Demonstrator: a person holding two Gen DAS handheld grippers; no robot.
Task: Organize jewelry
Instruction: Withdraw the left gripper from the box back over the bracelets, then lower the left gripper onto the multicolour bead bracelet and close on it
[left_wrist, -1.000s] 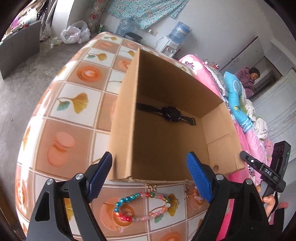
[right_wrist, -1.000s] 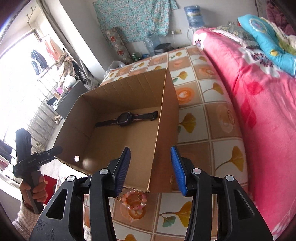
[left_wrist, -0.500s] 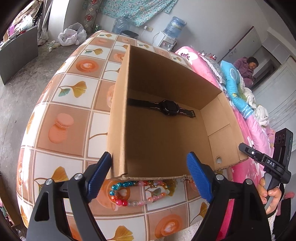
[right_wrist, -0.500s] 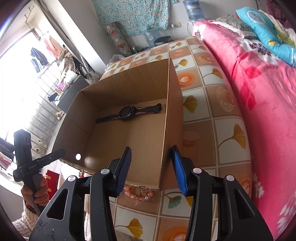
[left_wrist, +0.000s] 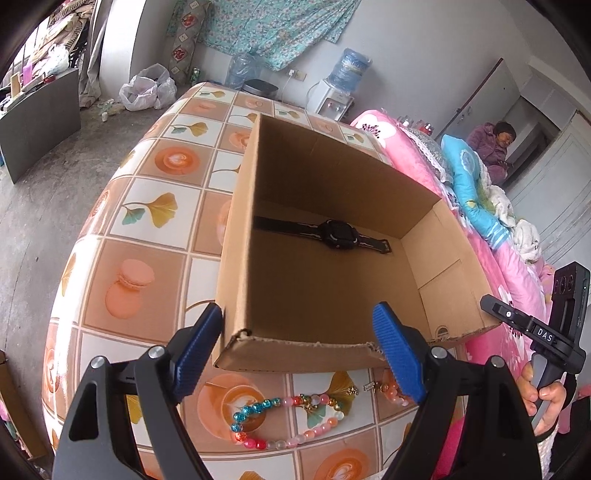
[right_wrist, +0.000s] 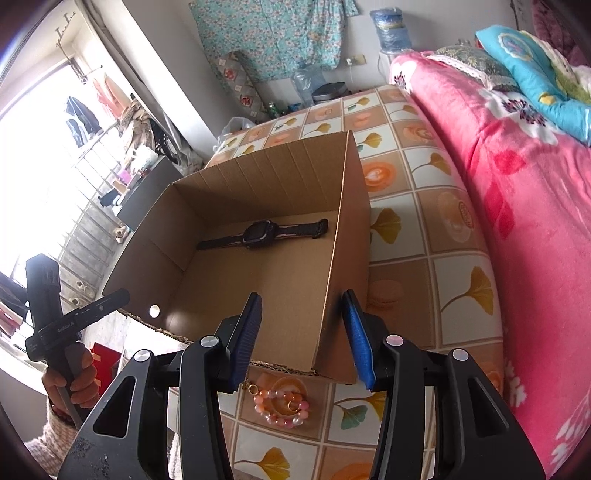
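Observation:
An open cardboard box (left_wrist: 236, 206) (right_wrist: 347, 229) stands on the tiled table, with a black watch (left_wrist: 334, 236) (right_wrist: 260, 232) lying on its floor. A bracelet of blue, red and pink beads (left_wrist: 284, 421) lies on the table in front of the box, below my left gripper (left_wrist: 299, 354), which is open and empty. A pink and orange bead bracelet (right_wrist: 282, 404) lies in front of the box's near right corner, below my right gripper (right_wrist: 303, 339), which is open and empty. That bracelet also shows in the left wrist view (left_wrist: 391, 393), partly hidden by a finger.
The tiled table (left_wrist: 147, 206) (right_wrist: 424, 206) ends at a bare concrete floor on the left. A pink quilted bed (right_wrist: 524, 184) runs along its right side. The other hand-held gripper shows at each view's edge (left_wrist: 546, 332) (right_wrist: 62, 321).
Both grippers have risen and drawn back from the box, so more of the box floor and both bracelets show. Jaws unchanged, nothing picked up.

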